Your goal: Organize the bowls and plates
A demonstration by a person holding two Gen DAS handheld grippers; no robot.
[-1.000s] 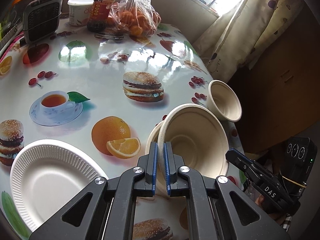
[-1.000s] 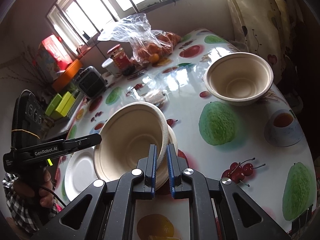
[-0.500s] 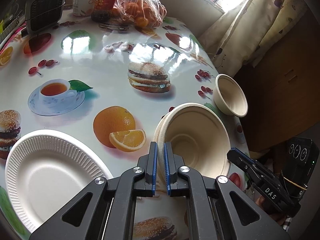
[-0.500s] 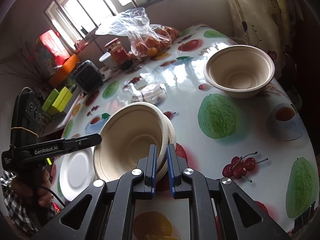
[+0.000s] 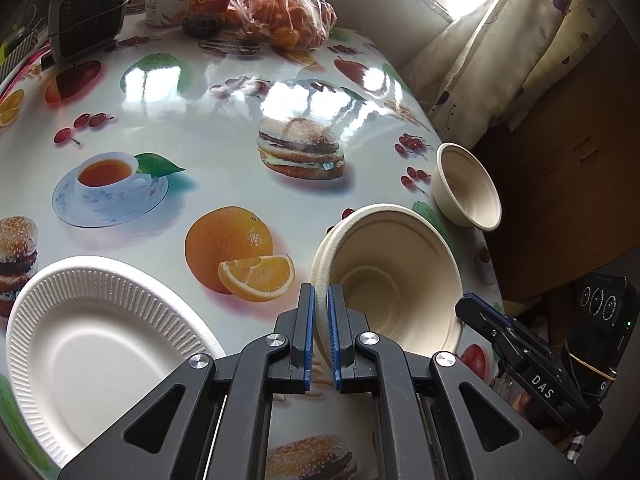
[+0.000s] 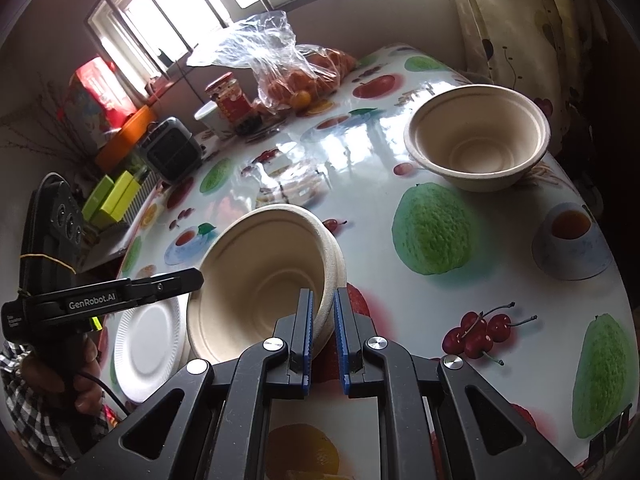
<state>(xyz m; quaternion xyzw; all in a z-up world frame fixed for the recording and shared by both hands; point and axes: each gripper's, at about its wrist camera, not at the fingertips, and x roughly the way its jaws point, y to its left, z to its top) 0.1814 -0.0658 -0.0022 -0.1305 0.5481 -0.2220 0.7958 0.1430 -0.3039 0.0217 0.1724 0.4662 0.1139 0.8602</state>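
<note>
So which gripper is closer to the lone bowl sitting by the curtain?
Right. The right gripper pinches the held bowls' rim on the side facing the lone bowl. The left gripper pinches the opposite rim, beside the white plate.

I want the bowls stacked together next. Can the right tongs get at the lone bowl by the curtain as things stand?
Probably not yet. The right tongs are shut on the stacked bowls, as are the left tongs. The way across the table to the lone bowl looks free.

On the table (image 5: 224, 128) there are three bowls, two nested (image 5: 396, 276) near the white plate (image 5: 96, 344), and one lone bowl (image 5: 468, 188) beyond them.
</note>
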